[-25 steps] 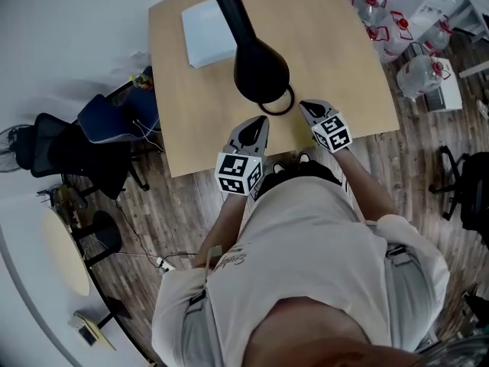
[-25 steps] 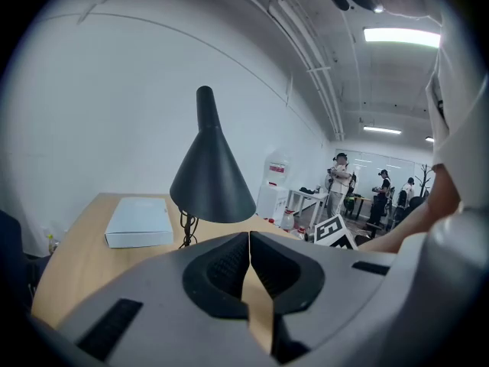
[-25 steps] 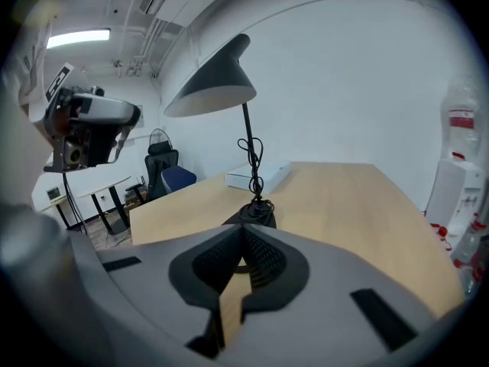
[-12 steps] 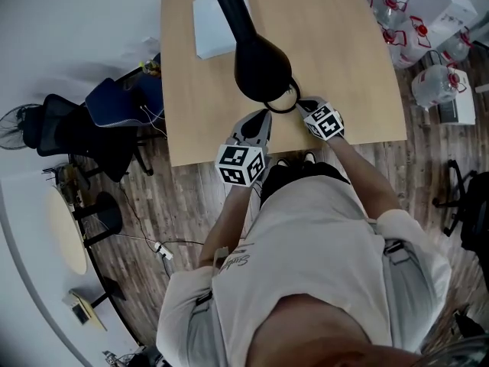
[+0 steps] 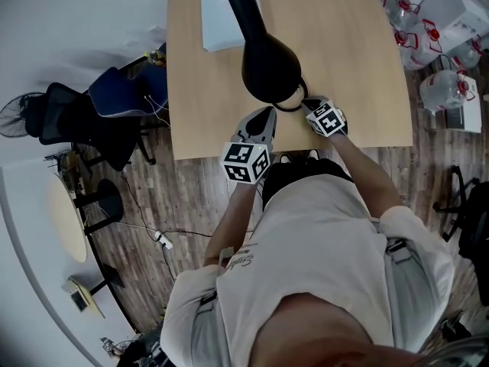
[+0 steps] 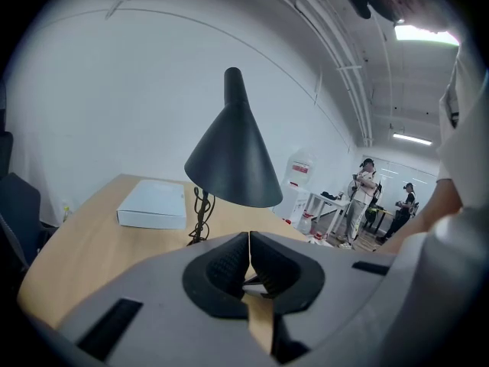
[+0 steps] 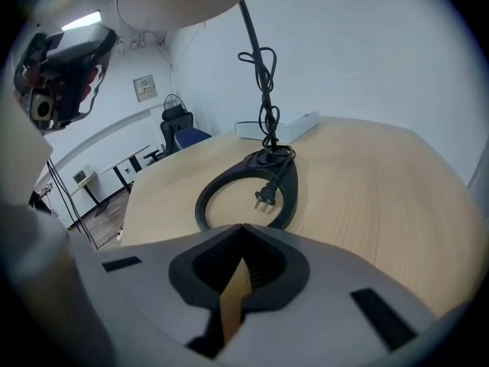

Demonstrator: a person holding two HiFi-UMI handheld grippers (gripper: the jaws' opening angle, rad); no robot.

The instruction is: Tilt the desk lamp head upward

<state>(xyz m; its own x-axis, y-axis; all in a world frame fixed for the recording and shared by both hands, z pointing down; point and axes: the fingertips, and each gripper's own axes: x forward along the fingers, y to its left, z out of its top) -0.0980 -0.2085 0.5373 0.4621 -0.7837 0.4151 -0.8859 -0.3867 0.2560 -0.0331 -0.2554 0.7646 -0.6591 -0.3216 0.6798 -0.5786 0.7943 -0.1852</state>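
Your left gripper (image 6: 249, 237) has its fingers closed on each other with nothing between them; it sits low at the near edge of the tabletop (image 5: 351, 67), pointing at the desk lamp head (image 6: 233, 159), which hangs ahead of it and above, clear of the fingers; the black cone opens downward. Your right gripper (image 7: 242, 228) is likewise closed and empty; its fingers point at the lamp's ring base (image 7: 248, 193), which lies flat on the tabletop just ahead of them, apart from them; the plug (image 7: 265, 197) rests at the ring's inner edge, and the cord (image 7: 265, 90) is wound around the thin stem. From the head view the lamp head (image 5: 271, 69) covers most of the base, between your two grippers and a white box (image 5: 225, 14) at the far end.
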